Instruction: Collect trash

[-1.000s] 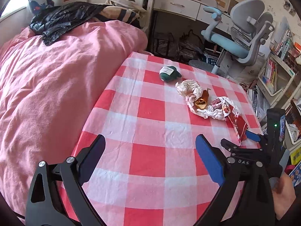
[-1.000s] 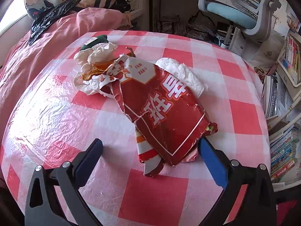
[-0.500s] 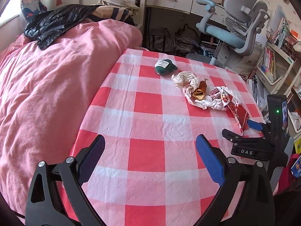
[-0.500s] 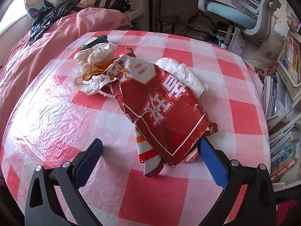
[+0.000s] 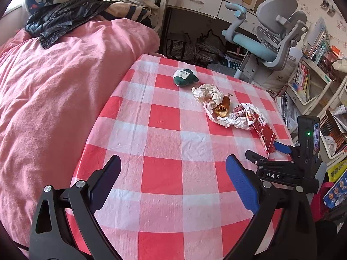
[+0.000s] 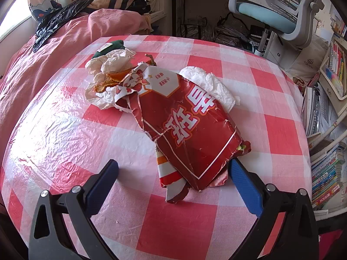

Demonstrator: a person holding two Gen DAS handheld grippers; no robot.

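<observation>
A red snack bag (image 6: 190,127) lies flat on the red-and-white checked table (image 6: 65,130), its near end between the open fingers of my right gripper (image 6: 173,173). Behind it lie crumpled white paper (image 6: 110,65) with orange peel (image 6: 108,80), a white tissue (image 6: 208,84) and a dark green wad (image 6: 112,45). In the left wrist view the same pile shows far right: the bag (image 5: 263,132), paper (image 5: 208,93), a brown food scrap (image 5: 222,108) and the green wad (image 5: 184,78). My left gripper (image 5: 173,175) is open and empty over bare cloth. The right gripper (image 5: 271,153) shows at the bag's end.
A bed with a pink duvet (image 5: 54,86) and a black jacket (image 5: 65,17) borders the table on the left. A grey-blue desk chair (image 5: 271,41) and a desk stand behind. Bookshelves (image 6: 331,69) crowd the right edge.
The left gripper has drawn back and up a little, so the table looks smaller and farther. The right gripper and the trash have not moved.
</observation>
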